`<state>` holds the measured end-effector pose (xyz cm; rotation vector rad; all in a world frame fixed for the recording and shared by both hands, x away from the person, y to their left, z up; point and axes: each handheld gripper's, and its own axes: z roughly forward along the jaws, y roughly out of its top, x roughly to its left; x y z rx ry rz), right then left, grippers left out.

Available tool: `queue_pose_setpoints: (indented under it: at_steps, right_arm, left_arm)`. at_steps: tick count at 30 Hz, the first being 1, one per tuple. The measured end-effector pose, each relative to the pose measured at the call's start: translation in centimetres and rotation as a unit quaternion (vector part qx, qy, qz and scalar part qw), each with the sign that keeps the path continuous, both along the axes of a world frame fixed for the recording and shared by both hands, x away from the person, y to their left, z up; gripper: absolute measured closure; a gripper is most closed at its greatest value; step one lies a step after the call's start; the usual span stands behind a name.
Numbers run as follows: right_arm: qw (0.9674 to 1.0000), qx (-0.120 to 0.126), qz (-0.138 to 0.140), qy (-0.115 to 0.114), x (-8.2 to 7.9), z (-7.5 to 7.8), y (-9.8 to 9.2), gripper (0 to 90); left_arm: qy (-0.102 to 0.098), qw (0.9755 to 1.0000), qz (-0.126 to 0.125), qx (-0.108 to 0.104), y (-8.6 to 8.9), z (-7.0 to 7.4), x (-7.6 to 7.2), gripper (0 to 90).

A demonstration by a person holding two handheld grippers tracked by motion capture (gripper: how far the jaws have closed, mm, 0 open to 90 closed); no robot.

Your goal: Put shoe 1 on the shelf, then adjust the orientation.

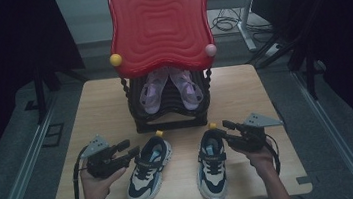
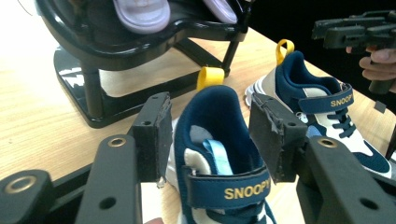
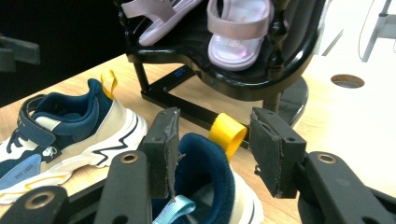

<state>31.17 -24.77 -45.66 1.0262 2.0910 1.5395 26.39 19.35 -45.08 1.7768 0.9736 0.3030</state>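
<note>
Now both sneakers sit on table (image 1: 100, 108) in front of black rack (image 1: 171, 117). Left gripper (image 1: 129, 150) open, jaws astride left sneaker (image 1: 149, 169) heel w/o pressing. Right gripper (image 1: 229, 127) open too, jaws either side of right sneaker (image 1: 212, 165) collar.

Light wooden table (image 1: 244, 92), centre of the frame.
Black shoe rack (image 1: 169, 123) at middle; left sneaker (image 1: 150, 170) and right sneaker (image 1: 212, 166) at lower centre.

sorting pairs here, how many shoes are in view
4. Two navy sneakers on the table: left sneaker by the left tool, right sneaker by the right tool. Two lilac sandals, left sandal and right sandal, on the black rack.
</note>
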Motion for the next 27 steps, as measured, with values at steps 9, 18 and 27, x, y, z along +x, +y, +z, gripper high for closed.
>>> queue_pose_setpoints:
  at_steps: [9,18,27]
  right_arm:
    - [1.0,0.003,-0.008,-0.003,-0.2,0.3,-0.7,52.3]
    - [0.9999,0.001,-0.012,0.005,-0.4,0.0,-0.9,51.6]
    - [0.9998,-0.002,-0.017,0.007,-0.6,0.0,-1.1,51.6]
  left_arm:
    - [0.008,0.9999,-0.014,-0.001,-0.8,-0.2,-1.1,48.1]
    - [0.023,0.9988,-0.042,0.004,-2.1,-0.7,-1.9,56.7]
    - [0.031,0.9981,-0.054,0.001,-3.1,-1.1,-2.5,83.9]
